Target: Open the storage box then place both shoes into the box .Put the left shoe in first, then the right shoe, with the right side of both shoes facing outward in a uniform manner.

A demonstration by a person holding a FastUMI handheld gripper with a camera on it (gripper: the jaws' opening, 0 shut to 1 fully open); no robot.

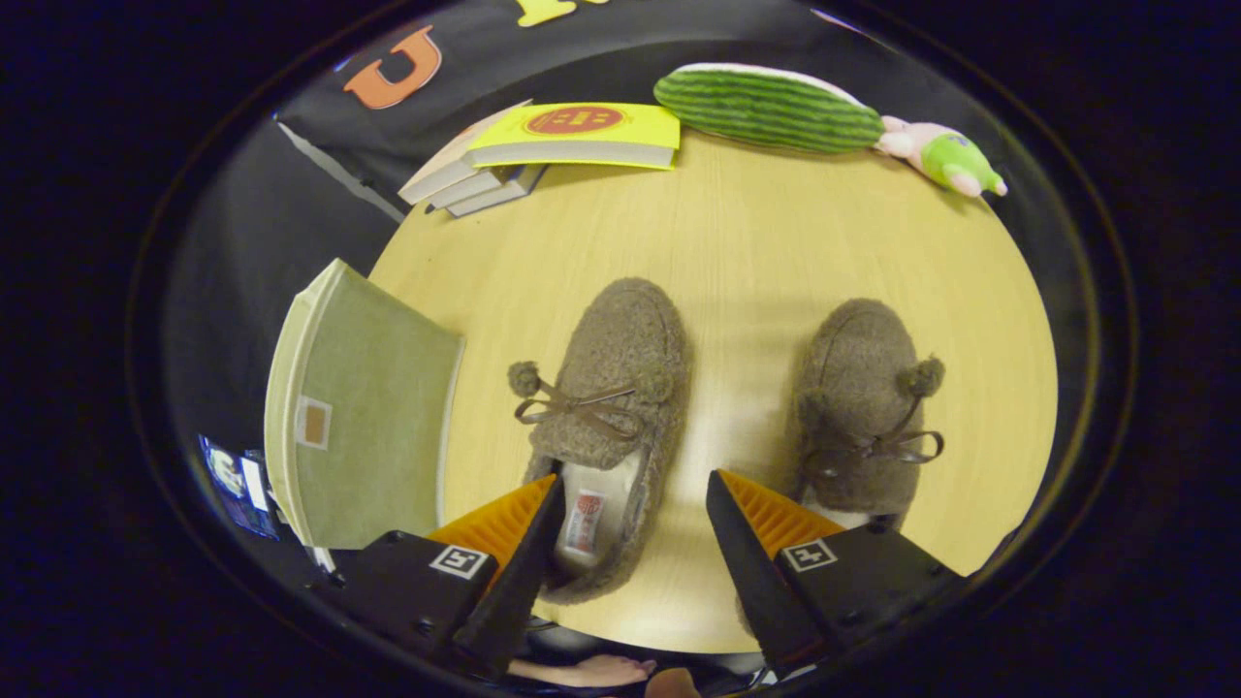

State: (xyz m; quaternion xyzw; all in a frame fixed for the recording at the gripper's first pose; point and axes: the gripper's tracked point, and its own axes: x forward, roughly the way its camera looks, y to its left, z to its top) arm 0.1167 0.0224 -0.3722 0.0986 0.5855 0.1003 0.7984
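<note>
Brown fuzzy left shoe lies on the counter with its heel hidden behind your wide-open, empty gripper; right shoe beside it, green storage box shut.

Your gripper hangs with fingers spread above the left shoe, its heel between them. The right shoe lies beside that shoe, the green storage box on its other side, closed.
</note>
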